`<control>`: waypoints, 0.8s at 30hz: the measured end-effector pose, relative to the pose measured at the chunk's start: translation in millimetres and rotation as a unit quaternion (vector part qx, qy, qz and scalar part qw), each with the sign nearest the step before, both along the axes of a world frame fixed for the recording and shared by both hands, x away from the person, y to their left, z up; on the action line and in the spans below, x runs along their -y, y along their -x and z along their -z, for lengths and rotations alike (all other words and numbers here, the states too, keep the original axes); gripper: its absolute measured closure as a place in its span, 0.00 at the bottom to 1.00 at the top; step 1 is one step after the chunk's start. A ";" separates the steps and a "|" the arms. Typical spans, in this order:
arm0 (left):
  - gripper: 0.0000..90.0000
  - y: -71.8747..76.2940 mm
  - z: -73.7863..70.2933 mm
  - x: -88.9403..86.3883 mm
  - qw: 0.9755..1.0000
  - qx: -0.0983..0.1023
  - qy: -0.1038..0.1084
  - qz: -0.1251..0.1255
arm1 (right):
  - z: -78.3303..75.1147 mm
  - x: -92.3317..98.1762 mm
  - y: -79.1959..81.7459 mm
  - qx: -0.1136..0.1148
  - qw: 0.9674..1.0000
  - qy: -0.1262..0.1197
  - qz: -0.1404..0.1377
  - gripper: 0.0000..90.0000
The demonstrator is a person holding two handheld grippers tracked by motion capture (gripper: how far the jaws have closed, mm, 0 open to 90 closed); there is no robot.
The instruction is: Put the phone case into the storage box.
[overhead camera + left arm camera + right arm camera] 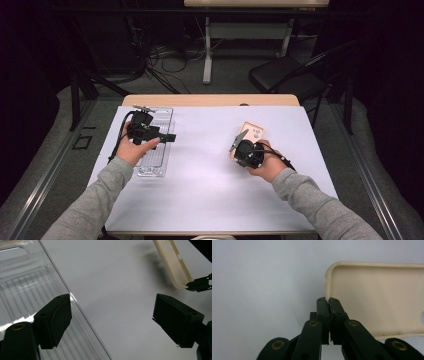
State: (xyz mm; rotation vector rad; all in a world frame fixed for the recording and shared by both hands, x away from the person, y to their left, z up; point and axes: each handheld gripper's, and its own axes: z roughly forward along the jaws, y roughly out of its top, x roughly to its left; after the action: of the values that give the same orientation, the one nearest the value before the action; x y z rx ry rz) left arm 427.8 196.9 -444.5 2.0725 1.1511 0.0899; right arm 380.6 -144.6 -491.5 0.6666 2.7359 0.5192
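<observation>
One cream phone case (372, 297), rounded corners, camera cutout; right gripper (329, 302) fingers pinching its rim; left gripper (112, 317) fingers spread.

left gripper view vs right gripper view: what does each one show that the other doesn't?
Left gripper view alone: the clear plastic tray with its ribbed floor, the left gripper with jaws wide open and nothing between them, one jaw over the tray, the other over the white table cover.

Right gripper view alone: the cream phone case seen from its hollow inside, the right gripper shut on its edge near a corner.

Both: the phone case, the right gripper's tips pinching it, and the white cover.
</observation>
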 end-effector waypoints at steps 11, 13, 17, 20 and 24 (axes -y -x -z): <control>0.17 -0.4 -14.1 0.9 1.000 0.014 0.004 0.000 | -4.9 -1.6 6.3 0.026 1.000 -0.010 -0.006 0.98; 0.17 -0.5 -15.3 1.8 1.000 0.013 0.002 0.000 | -5.2 -1.9 7.0 0.026 1.000 -0.009 -0.007 0.98; 0.18 -1.4 -17.0 5.3 1.000 0.016 0.002 0.003 | -8.0 -4.5 11.8 0.037 0.999 -0.012 -0.012 0.98; 0.18 -2.1 -17.8 7.7 1.000 0.017 0.003 0.006 | -9.6 -6.0 14.7 0.045 0.999 -0.013 -0.016 0.98; 0.18 -2.8 -18.0 10.7 1.000 0.016 0.003 0.006 | -10.6 -8.0 17.7 0.053 0.998 -0.018 -0.020 0.98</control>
State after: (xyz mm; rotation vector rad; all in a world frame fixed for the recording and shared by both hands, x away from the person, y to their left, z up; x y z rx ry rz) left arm 430.5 186.1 -426.5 2.0658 1.1169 0.1138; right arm 362.9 -136.6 -480.9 0.5775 2.6514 0.5954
